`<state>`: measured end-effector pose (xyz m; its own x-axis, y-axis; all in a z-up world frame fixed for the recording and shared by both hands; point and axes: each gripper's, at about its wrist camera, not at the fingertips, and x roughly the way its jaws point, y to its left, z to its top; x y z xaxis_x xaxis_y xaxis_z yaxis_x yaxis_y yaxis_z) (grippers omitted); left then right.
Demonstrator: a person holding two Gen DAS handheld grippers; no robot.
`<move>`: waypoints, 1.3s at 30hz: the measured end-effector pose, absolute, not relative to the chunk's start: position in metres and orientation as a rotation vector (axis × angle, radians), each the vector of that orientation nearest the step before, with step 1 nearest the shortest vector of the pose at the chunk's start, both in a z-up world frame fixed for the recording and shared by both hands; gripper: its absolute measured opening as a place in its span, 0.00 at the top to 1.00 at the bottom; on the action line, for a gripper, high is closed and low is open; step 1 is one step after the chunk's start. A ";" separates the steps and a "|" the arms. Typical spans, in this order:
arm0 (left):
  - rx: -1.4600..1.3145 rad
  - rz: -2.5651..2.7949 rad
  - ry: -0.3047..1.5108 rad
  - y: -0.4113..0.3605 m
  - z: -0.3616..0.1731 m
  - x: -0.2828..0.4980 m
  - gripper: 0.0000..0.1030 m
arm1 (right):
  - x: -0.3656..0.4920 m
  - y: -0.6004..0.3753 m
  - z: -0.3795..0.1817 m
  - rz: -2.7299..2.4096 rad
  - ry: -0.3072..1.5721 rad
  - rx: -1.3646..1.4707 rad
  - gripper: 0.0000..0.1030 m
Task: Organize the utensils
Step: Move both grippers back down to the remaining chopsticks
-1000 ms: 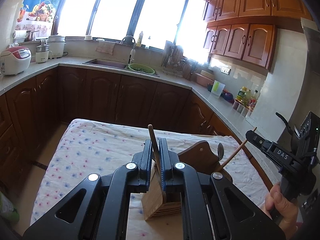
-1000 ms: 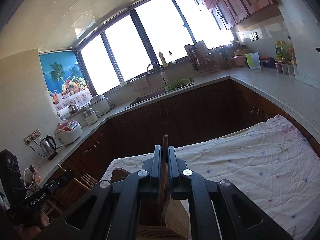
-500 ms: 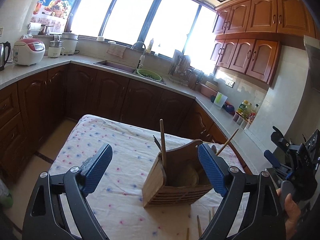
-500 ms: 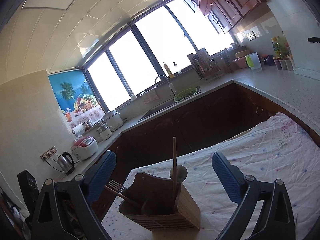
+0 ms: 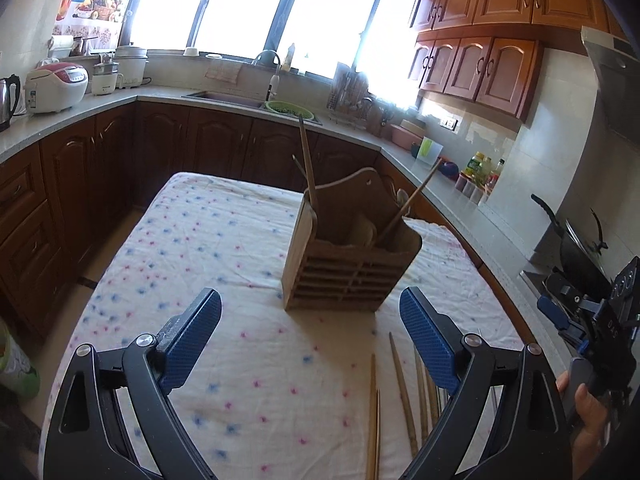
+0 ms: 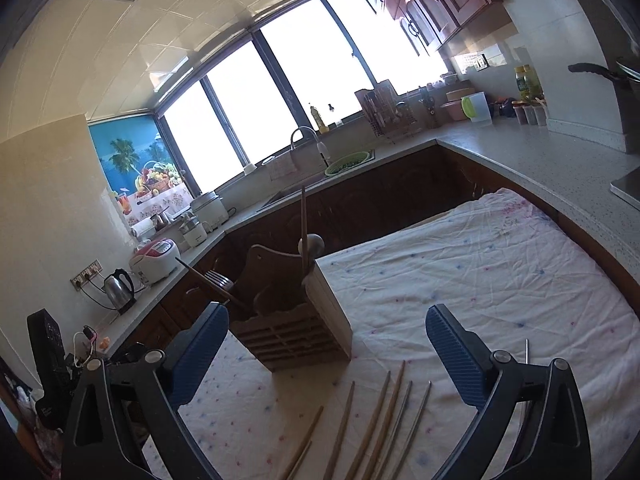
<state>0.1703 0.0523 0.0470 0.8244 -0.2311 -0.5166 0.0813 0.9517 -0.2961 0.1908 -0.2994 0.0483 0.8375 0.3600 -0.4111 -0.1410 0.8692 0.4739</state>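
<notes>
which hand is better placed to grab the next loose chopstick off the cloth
Right, probably. Its open tool looks straight over the loose chopsticks, which fan out between its fingers. From the left tool they lie off to one side, by one finger, with the holder ahead.

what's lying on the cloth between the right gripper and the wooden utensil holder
Loose chopsticks lie on the cloth between the open right gripper and the holder, in the right wrist view.
</notes>
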 end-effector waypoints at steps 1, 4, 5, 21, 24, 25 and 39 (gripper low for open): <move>-0.272 -0.169 0.593 0.051 0.041 0.166 0.10 | 0.184 -0.302 0.043 0.264 0.525 0.446 0.03; -0.284 -0.176 0.643 0.047 0.021 0.154 0.10 | 0.164 -0.308 0.025 0.236 0.563 0.446 0.03; -0.283 -0.177 0.663 0.045 0.013 0.151 0.10 | 0.160 -0.309 0.019 0.227 0.580 0.441 0.03; -0.227 -0.204 0.844 0.015 -0.033 0.158 0.10 | 0.150 -0.302 -0.027 0.191 0.733 0.373 0.04; -0.200 -0.214 0.871 0.006 -0.036 0.166 0.11 | 0.158 -0.298 -0.030 0.187 0.758 0.347 0.16; -0.194 -0.220 0.878 0.003 -0.037 0.169 0.14 | 0.162 -0.296 -0.032 0.187 0.775 0.342 0.24; -0.079 -0.349 1.021 -0.053 -0.056 0.235 0.57 | 0.236 -0.282 -0.061 0.203 0.920 0.319 0.69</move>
<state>0.2345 -0.0530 -0.0561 0.4722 -0.3217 -0.8207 0.2485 0.9418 -0.2262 0.2361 -0.2816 -0.0608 0.5916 0.3057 -0.7460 -0.0357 0.9343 0.3546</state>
